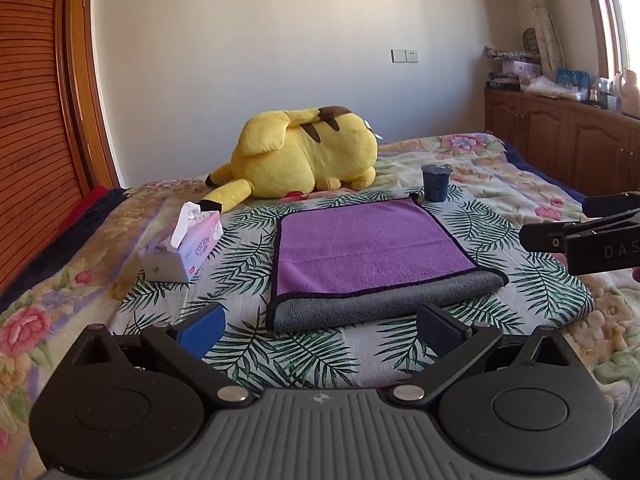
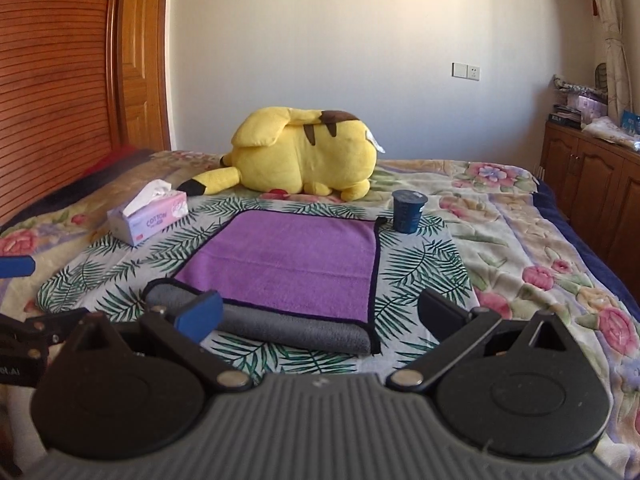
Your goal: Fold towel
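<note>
The towel [image 1: 372, 254] lies at my 12 o'clock on the leaf-print cloth [image 1: 240, 256], folded once, purple face up with a grey layer showing at the near edge. My left gripper [image 1: 320, 326] and right gripper [image 2: 320, 314] both stand wide, holding nothing. A tissue box [image 1: 182, 250] sits at 10 o'clock, a dark cup [image 1: 436, 183] at 1 o'clock touching no towel edge, a yellow plush [image 1: 308, 156] behind.

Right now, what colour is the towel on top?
Purple towel, grey underneath; clearest in the left wrist view.
</note>
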`<control>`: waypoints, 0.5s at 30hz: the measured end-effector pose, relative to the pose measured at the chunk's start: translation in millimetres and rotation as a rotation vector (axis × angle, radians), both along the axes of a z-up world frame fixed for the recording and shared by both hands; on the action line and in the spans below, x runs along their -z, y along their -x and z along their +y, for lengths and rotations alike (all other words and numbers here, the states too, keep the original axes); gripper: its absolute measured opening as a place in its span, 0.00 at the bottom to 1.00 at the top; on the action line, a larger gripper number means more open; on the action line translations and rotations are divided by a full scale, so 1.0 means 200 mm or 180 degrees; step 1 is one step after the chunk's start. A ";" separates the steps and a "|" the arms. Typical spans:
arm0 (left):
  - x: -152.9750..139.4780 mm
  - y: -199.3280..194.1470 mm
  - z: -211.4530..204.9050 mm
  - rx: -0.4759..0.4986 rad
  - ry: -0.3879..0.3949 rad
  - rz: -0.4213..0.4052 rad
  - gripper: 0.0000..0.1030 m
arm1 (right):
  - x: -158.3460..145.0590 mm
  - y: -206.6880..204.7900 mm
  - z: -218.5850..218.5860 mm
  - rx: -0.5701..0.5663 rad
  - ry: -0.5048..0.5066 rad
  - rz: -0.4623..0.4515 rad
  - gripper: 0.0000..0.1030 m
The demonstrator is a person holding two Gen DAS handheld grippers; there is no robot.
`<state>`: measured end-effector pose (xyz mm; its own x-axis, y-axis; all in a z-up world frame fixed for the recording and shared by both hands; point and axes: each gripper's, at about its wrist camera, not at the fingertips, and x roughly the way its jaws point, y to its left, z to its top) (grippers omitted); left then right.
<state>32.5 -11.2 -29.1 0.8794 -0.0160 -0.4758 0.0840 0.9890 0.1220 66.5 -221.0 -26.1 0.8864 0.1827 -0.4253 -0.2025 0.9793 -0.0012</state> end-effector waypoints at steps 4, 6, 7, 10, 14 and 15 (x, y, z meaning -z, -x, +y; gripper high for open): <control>0.01 -0.02 0.00 -0.0010 -0.0012 0.0047 0.84 | 0.01 -0.04 -0.01 -0.0068 -0.0027 0.0072 1.00; 0.01 -0.03 0.01 0.0001 0.0020 0.0079 0.83 | 0.02 -0.07 -0.01 -0.0083 -0.0014 0.0117 1.00; 0.01 -0.04 0.00 0.0017 0.0029 0.0089 0.82 | 0.03 -0.09 -0.02 -0.0087 -0.0003 0.0137 0.99; 0.01 -0.05 0.00 0.0047 0.0018 0.0103 0.78 | 0.04 -0.12 -0.01 -0.0123 0.0041 0.0174 0.96; 0.00 -0.08 0.00 0.0076 0.0037 0.0130 0.74 | 0.06 -0.17 -0.01 -0.0194 0.0088 0.0255 0.87; 0.00 -0.09 0.01 0.0090 0.0056 0.0139 0.73 | 0.07 -0.18 -0.01 -0.0208 0.0099 0.0269 0.86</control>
